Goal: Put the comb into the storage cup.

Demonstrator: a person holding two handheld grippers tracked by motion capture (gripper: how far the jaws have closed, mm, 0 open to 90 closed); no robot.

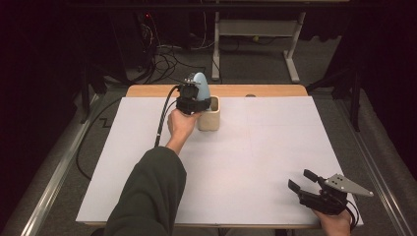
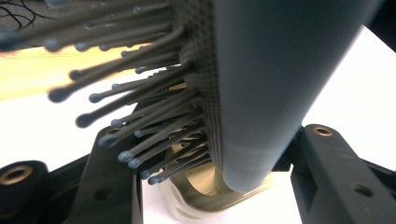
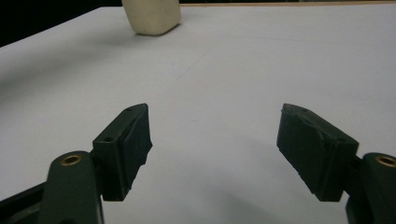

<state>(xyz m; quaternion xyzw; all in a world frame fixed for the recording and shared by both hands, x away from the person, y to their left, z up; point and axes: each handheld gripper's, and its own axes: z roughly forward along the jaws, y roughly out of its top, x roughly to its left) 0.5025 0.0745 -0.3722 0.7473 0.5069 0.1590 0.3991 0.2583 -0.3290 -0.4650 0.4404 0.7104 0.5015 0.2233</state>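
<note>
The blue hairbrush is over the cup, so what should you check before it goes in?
1. Grip: left gripper shut on the light blue, grey-bristled hairbrush: ok.
2. Aim: in the left gripper view the brush's lower end hangs above the opening of the cream square cup: ok.
3. Cup upright on the white table sheet: ok.
4. Cup empty inside: cannot tell.
5. Right gripper open, holding nothing, far from the cup: ok.

table (image 1: 275,147) open; only the cup (image 1: 209,120) stands at the rear
</note>
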